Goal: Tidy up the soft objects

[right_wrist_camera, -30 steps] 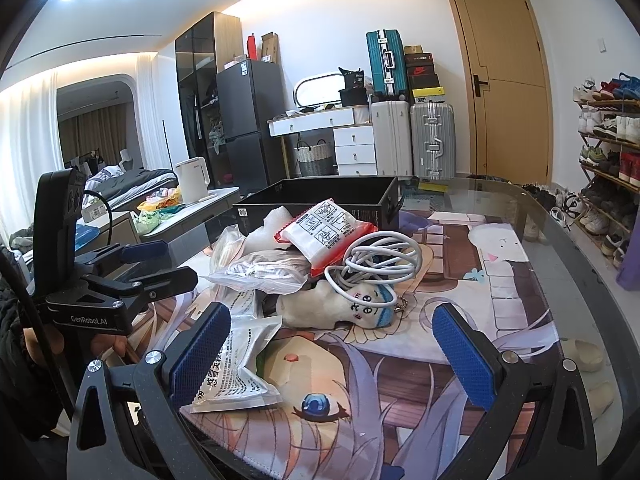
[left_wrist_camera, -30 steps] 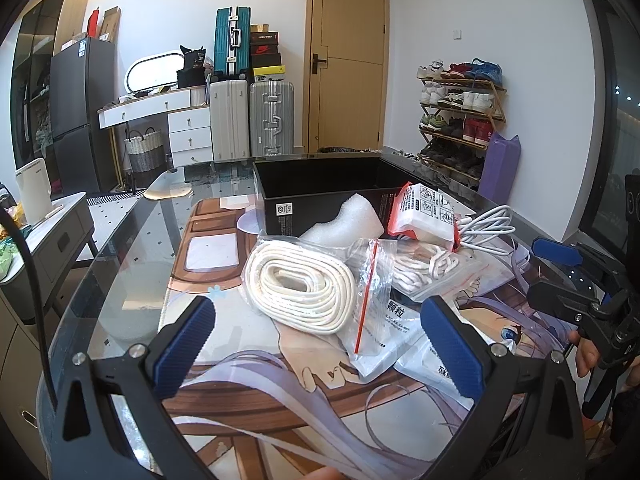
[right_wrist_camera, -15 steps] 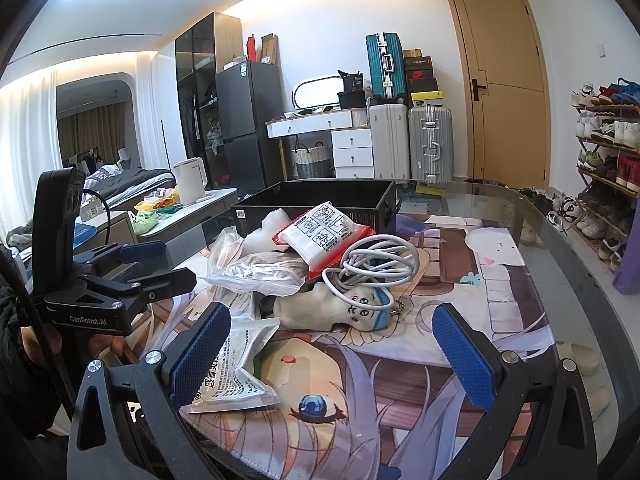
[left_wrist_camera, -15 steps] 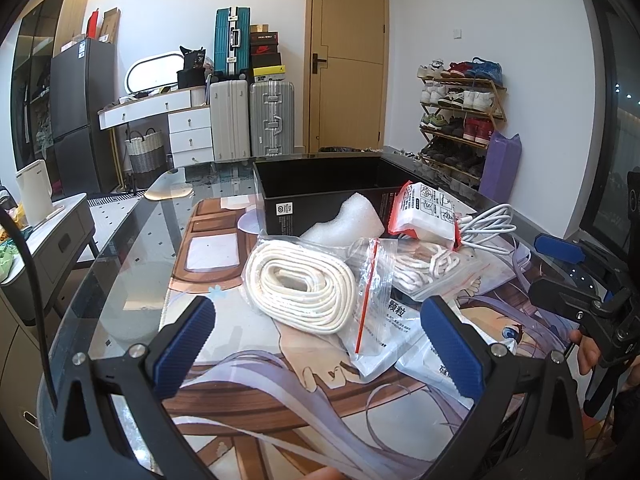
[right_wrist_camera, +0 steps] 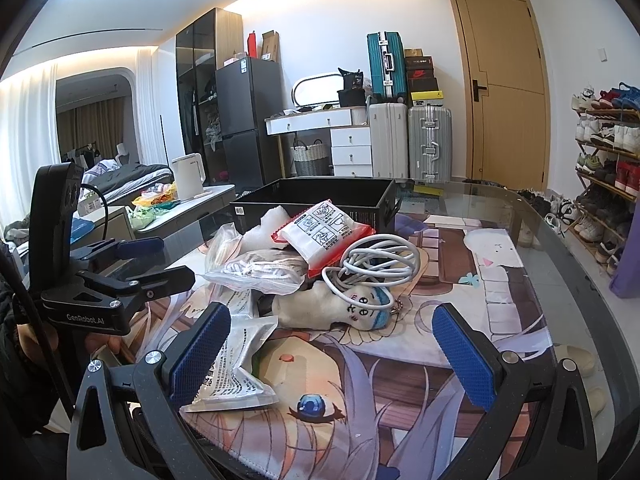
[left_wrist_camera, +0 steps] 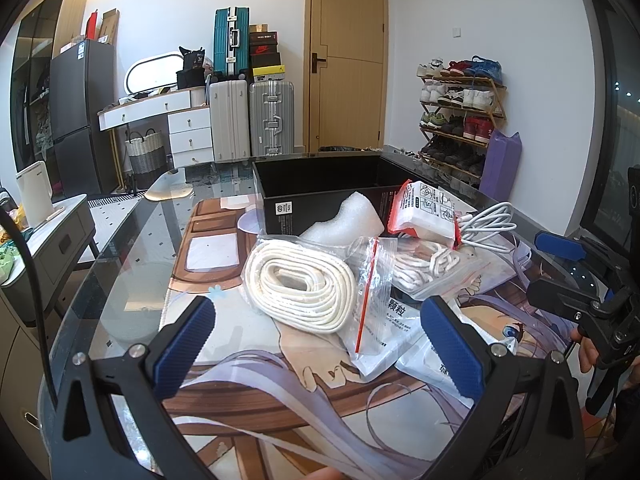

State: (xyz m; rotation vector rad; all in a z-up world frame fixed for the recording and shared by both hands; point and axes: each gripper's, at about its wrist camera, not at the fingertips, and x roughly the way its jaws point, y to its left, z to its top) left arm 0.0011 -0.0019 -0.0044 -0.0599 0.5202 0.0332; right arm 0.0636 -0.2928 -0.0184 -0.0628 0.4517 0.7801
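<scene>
Both tongs are spread wide and pinch nothing. The left gripper point(left_wrist_camera: 320, 344) hangs low in the left wrist view, and its two blue pads sit on each side of a pile. The right gripper point(right_wrist_camera: 336, 356) hangs low in the right wrist view, with two blue pads too.

The soft things lie in one heap in the middle of both views, on a picture mat point(left_wrist_camera: 248, 344) over a glass table point(left_wrist_camera: 120, 280). There is one clear bag with a fat coil of white rope point(left_wrist_camera: 304, 284), just above the left pads. Beside it, to the right, is one more bag of thinner white cord point(left_wrist_camera: 428, 268). One lump of white foam point(left_wrist_camera: 348, 224) sits behind them, touching one black box point(left_wrist_camera: 320, 184) that is open on top. One red-edged white pack point(right_wrist_camera: 324, 236) lies on top of the heap. One loop of white cable point(right_wrist_camera: 376, 264) rests beside it. One small cream plush toy point(right_wrist_camera: 336, 308) with blue hair lies below the cable. One flat silver packet point(right_wrist_camera: 236, 364) lies at the lower left of the right wrist view, touching the left pad.
</scene>
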